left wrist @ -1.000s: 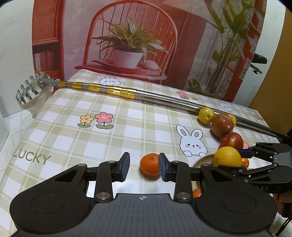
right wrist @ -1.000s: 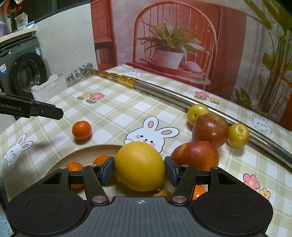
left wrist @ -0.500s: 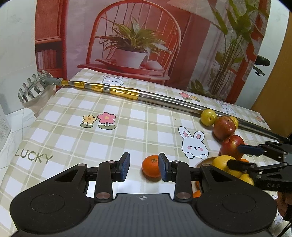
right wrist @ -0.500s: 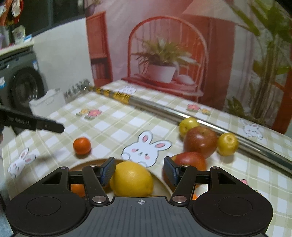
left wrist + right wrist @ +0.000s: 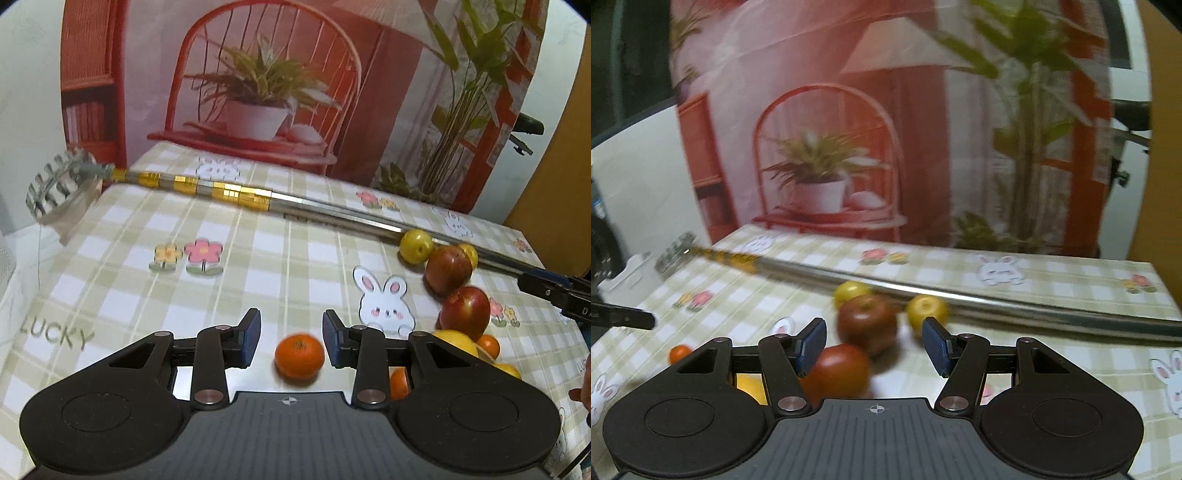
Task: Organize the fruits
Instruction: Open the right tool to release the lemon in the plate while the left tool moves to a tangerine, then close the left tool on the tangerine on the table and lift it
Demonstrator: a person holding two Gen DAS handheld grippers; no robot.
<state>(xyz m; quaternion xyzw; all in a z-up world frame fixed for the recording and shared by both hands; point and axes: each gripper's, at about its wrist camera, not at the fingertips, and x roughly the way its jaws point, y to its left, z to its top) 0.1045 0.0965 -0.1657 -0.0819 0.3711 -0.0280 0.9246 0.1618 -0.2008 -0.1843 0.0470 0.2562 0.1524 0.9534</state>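
My right gripper [image 5: 873, 345] has just released the lemon [image 5: 456, 341] onto the plate, jaws apart; my left gripper [image 5: 291, 339], jaws apart, now brackets the mandarin [image 5: 299, 356].

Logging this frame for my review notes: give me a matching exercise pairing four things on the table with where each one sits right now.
Things:
1. tangerine
2. large yellow citrus
3. small yellow fruit
4. flower print

Places:
A. against the metal pole
B. on the tablecloth, left of the rabbit print
C. between the open fingers of the left hand-held gripper
D. in the dish with other fruit, below the red apple

Pairs: 1-C, 2-D, 3-A, 4-B
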